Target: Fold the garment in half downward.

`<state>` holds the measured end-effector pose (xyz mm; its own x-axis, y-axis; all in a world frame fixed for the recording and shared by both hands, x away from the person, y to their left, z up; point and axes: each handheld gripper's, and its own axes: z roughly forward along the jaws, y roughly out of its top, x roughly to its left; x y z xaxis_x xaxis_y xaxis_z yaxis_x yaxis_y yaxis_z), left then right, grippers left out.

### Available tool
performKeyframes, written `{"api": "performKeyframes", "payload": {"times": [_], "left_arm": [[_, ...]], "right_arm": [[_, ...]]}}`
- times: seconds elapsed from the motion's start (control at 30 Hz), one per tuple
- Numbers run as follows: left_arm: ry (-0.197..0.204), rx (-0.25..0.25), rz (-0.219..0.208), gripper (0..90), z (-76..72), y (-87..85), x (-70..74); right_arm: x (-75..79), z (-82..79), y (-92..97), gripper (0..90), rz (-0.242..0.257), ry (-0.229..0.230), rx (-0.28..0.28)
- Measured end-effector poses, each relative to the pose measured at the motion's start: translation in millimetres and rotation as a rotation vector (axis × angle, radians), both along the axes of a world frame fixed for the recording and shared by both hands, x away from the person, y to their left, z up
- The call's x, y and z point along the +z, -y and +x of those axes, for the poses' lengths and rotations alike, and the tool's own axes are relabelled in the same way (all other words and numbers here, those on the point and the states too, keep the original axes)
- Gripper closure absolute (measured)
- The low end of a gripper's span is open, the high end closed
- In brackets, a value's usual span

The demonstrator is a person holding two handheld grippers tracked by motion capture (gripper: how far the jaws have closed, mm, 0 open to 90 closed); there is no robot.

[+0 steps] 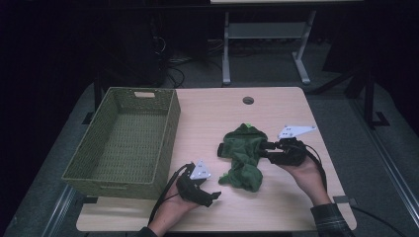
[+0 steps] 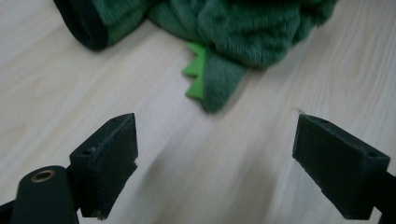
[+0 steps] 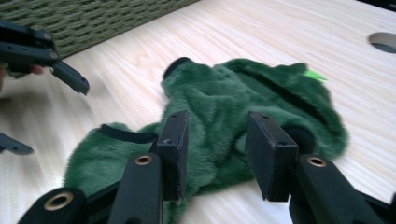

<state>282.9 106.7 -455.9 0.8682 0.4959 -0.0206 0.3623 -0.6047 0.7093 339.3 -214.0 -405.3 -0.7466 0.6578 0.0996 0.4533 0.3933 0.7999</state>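
Observation:
A dark green plush piece (image 1: 244,153) with bright green spikes lies crumpled on the wooden table, right of centre. My right gripper (image 1: 264,149) comes in from its right. In the right gripper view its jaws (image 3: 215,135) stand apart just over the plush (image 3: 215,93), with the pads pressing on nothing. My left gripper (image 1: 213,198) sits near the table's front edge, left of the plush. It is open wide and empty (image 2: 215,135), with a spiked tip of the plush (image 2: 243,28) a little ahead. The left gripper (image 3: 58,119) also appears at the left of the right gripper view.
A green woven basket (image 1: 170,128) with nothing in it stands on the left part of the table, and its wall (image 3: 93,18) shows beyond the plush. A round cable hole (image 1: 248,100) is near the far edge. A desk frame stands on the floor behind.

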Motion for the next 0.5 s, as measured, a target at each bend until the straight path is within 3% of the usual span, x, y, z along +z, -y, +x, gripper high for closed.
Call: {"api": "performKeyframes", "payload": {"times": [0.17, 0.33, 0.5], "left_arm": [[0.025, -0.002, -0.022, 14.9, 15.0, 6.8, 13.2], [0.023, -0.024, -0.051, 23.6, 31.9, 15.4, 31.4], [0.072, -0.024, -0.043, 32.9, 53.0, 26.5, 43.3]], "right_arm": [[6.7, 5.9, 8.2, 56.7, 0.01, 0.016, -0.03], [10.9, 16.0, 11.6, 55.1, 0.005, -0.006, -0.043], [14.6, 28.9, 10.6, 55.3, -0.003, 0.0, -0.054]]}}
